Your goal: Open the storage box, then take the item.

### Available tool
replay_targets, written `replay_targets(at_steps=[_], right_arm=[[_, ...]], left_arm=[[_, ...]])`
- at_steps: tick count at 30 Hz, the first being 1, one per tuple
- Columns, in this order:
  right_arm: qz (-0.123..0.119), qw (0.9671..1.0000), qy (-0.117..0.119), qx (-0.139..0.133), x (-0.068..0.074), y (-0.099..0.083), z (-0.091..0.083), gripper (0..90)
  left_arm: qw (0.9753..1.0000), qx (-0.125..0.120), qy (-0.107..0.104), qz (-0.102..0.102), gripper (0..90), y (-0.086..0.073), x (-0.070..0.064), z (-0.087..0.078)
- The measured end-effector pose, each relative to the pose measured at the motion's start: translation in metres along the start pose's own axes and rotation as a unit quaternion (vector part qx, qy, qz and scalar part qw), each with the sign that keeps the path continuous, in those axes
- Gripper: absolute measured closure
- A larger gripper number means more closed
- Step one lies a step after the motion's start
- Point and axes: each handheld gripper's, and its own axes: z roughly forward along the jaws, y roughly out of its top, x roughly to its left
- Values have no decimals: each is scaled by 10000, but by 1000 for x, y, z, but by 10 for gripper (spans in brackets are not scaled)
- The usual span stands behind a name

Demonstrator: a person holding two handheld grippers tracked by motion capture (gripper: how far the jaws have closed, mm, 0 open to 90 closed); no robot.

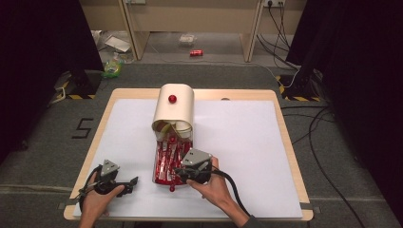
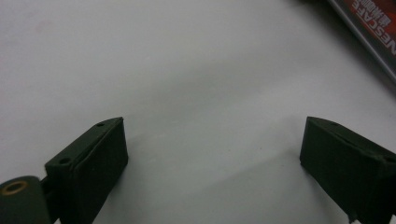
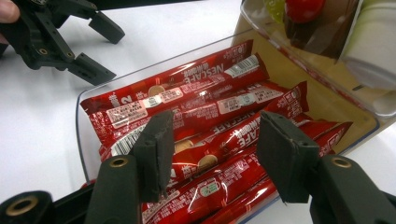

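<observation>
The high view looks forward and down over the whole white surface (image 1: 247, 142) from the person's side. The left gripper view sits close above that surface, catching a corner of the clear tray (image 2: 373, 42). The right gripper view hovers near over the same tray (image 3: 84, 135), with the left gripper (image 3: 100, 46) farther off.

A wooden table (image 1: 285, 142) carries a white sheet (image 1: 237, 142), and on the sheet stand a beige box (image 1: 174, 111) and, touching its front, a clear tray (image 1: 157, 166) of red coffee sachets (image 1: 167, 156).
</observation>
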Motion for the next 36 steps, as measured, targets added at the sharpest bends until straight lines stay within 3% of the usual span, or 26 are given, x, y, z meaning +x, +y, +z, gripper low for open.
replay_targets(at_steps=[8, 36], right_arm=[[88, 9999, 56, 119, -1, 0, 9, 462], [27, 9987, 34, 512, 6, 3, 29, 450]], left_arm=[[10000, 0, 2, 2, 67, 0, 0, 0], [10000, -5, 12, 6, 67, 0, 0, 0]])
